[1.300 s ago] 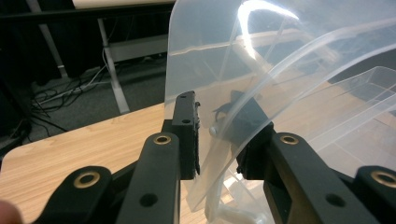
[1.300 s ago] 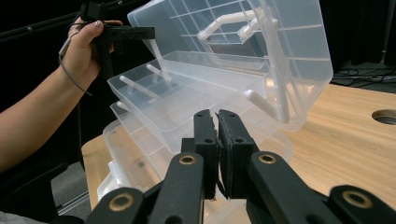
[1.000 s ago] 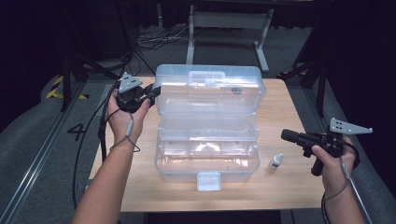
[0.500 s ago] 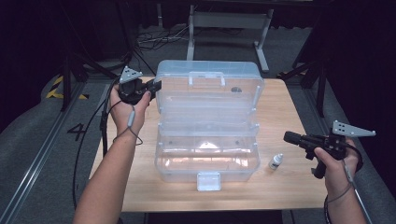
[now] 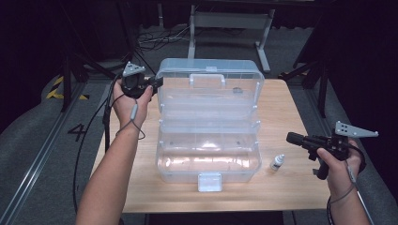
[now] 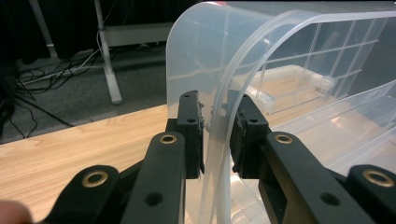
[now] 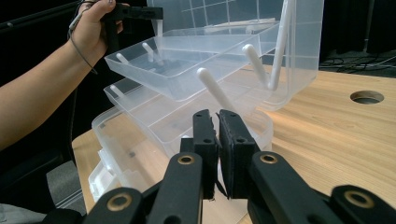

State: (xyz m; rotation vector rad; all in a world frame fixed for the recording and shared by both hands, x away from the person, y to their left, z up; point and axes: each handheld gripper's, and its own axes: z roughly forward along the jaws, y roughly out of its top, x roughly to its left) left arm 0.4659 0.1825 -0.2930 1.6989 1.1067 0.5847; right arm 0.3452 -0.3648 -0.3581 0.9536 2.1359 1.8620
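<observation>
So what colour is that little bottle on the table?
White with a dark cap; the little bottle shows best in the high view.

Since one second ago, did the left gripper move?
Yes. The left gripper went up the high view, toward the far table edge, clamped on the lid.

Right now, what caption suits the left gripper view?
Black tongs close around the curved lid edge of a clear plastic storage box.

Small dropper bottle (image 5: pixel 277 162), right of the clear storage box (image 5: pixel 209 154): label too small to read. Dark item (image 5: pixel 238 89) inside the box lid (image 5: pixel 210 86): indistinct through plastic. Person's forearms: cut off at near edge.
</observation>
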